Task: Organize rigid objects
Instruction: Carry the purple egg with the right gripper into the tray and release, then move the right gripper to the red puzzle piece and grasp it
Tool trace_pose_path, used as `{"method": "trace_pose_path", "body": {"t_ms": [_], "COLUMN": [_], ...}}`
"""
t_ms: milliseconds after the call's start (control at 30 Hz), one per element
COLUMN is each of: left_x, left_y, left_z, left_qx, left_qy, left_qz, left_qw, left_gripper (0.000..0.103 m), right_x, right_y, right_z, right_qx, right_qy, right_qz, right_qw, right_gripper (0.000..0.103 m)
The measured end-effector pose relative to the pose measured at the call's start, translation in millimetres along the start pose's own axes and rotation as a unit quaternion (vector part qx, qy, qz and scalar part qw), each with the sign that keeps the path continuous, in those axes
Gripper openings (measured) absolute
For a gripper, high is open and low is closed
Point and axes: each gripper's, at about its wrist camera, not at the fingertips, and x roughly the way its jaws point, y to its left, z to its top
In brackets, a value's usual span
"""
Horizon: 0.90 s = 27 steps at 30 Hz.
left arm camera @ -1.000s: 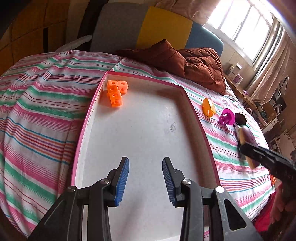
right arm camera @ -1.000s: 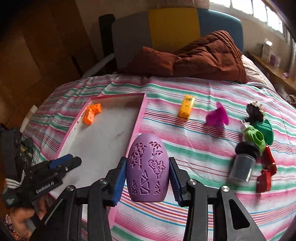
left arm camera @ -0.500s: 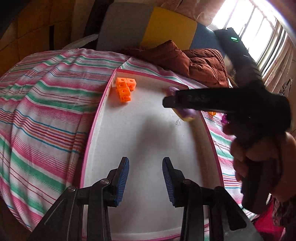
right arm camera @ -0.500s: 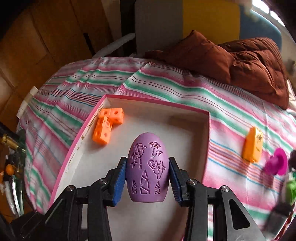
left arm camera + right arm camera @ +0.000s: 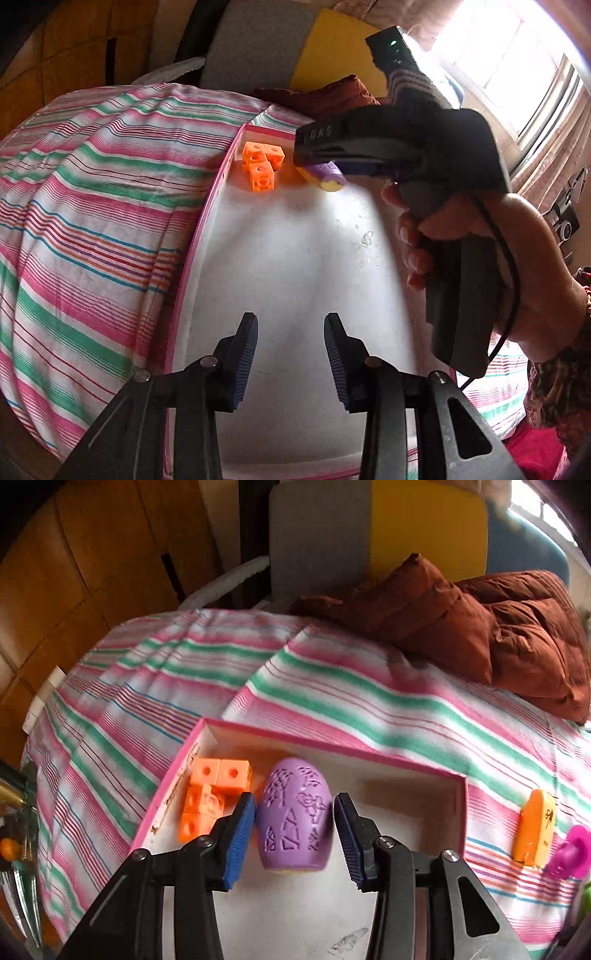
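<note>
Right gripper [image 5: 294,825]: blue-padded jaws parted, purple egg-shaped plastic shell with cut-out patterns [image 5: 293,821] between them; left pad near touching, right pad apart; grip released. Egg tilted, resting on white floor of pink-rimmed shallow tray [image 5: 406,771], just beside orange plastic linking cubes [image 5: 210,797] in far-left corner. Left gripper [image 5: 290,356]: jaws parted, holding nothing, over near end of tray. Outside tray on striped bedsheet [image 5: 369,701]: orange block [image 5: 535,827], magenta piece [image 5: 570,853].
</note>
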Motion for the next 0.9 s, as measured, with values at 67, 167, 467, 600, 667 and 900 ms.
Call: {"method": "trace_pose_path", "body": {"t_ms": [67, 167, 467, 600, 667, 900], "left_x": [0, -1, -6, -7, -9, -13], "left_y": [0, -1, -15, -30, -37, -51], "left_z": [0, -1, -8, -10, -15, -25], "left_qx": [-0.001, -0.002, 0.010, 0.025, 0.032, 0.051], "left_qy": [-0.001, -0.005, -0.018, -0.019, -0.017, -0.013], "left_qz": [-0.001, -0.004, -0.025, -0.030, -0.030, -0.037], "left_qw": [1.0000, 1.0000, 0.9995, 0.9991, 0.9989, 0.9979], "left_gripper": [0.037, 0.037, 0.037, 0.037, 0.037, 0.037], "right_x": [-11, -31, -92, -111, -118, -139], "right_y": [-3, -10, -43, -63, -73, -106], "right_z": [-3, -13, -62, -85, -97, -134], "right_qx": [0.001, 0.009, 0.008, 0.025, 0.039, 0.086], "right_qy": [-0.004, -0.012, -0.042, -0.045, -0.042, -0.047], "right_qz": [0.002, 0.011, -0.001, -0.009, -0.011, -0.016], "right_qw": [1.000, 1.000, 0.999, 0.999, 0.998, 0.995], "right_gripper": [0.046, 0.048, 0.055, 0.055, 0.055, 0.055]}}
